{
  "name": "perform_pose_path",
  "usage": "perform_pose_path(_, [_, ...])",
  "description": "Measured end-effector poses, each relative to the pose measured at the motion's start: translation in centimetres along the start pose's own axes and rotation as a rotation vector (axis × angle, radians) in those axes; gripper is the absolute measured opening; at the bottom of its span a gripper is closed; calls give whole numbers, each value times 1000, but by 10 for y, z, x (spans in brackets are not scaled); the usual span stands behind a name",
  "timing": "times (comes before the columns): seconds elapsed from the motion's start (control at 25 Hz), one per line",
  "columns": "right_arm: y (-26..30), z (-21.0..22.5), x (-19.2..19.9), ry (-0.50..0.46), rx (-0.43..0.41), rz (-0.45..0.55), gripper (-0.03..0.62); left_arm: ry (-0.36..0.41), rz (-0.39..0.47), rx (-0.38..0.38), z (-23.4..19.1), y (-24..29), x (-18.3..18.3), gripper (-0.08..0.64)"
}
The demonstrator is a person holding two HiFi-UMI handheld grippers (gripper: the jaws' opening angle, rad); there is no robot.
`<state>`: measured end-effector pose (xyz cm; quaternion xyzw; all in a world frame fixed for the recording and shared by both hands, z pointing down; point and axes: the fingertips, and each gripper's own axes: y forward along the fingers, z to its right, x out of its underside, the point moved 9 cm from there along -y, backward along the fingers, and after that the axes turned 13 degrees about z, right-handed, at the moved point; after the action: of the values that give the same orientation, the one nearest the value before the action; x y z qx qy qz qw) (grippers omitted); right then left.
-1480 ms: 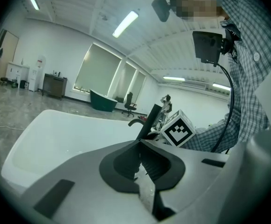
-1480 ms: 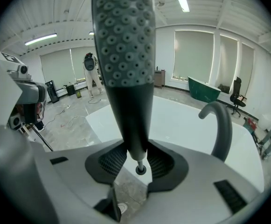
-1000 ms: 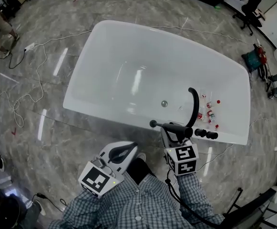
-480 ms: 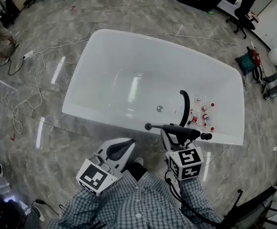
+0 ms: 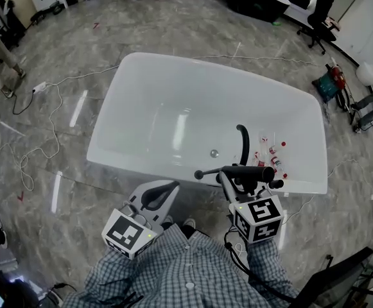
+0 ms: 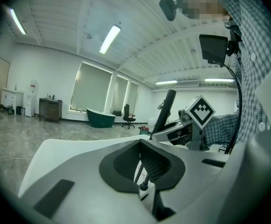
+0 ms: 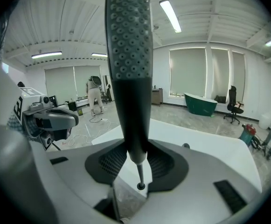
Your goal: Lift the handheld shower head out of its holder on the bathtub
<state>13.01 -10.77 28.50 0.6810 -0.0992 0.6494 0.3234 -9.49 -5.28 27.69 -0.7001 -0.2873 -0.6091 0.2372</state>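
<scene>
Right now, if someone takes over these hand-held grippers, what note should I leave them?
Right hand-held gripper: shut on the black handheld shower head, held over the near rim of the white bathtub.
Left hand-held gripper: jaws together, empty, short of the tub.
Done: the head appears lifted, beside the black spout.
Left: confirm it is clear of its holder, which I can't make out.

Shower head [image 5: 250, 171] in right gripper [image 5: 232, 179] over bathtub [image 5: 119, 101] near rim; left gripper [image 5: 164, 194] beside, leftward; bottles [image 5: 269, 154], probably, inside right end.

No legible text, no labels, no numbers
</scene>
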Motion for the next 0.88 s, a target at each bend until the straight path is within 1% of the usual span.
perform_pose_path(0.08, [-6, 2, -6, -5, 8, 21, 133, 11, 4, -2, 2, 1, -5, 6])
perform_pose_path(0.2, [-14, 4, -15, -16, 23, 49, 133, 23, 28, 16, 5, 2, -8, 6])
perform_pose_path(0.44, [-27, 4, -33, -23, 37, 111, 133, 58, 45, 31, 8, 7, -17, 6])
perform_pose_path(0.68, [-34, 2, -43, -17, 41, 166, 133, 80, 87, 45, 10, 11, -29, 6])
perform_pose_path(0.88, [-39, 0, -47, -11, 49, 216, 133, 84, 107, 49, 11, 11, -30, 6])
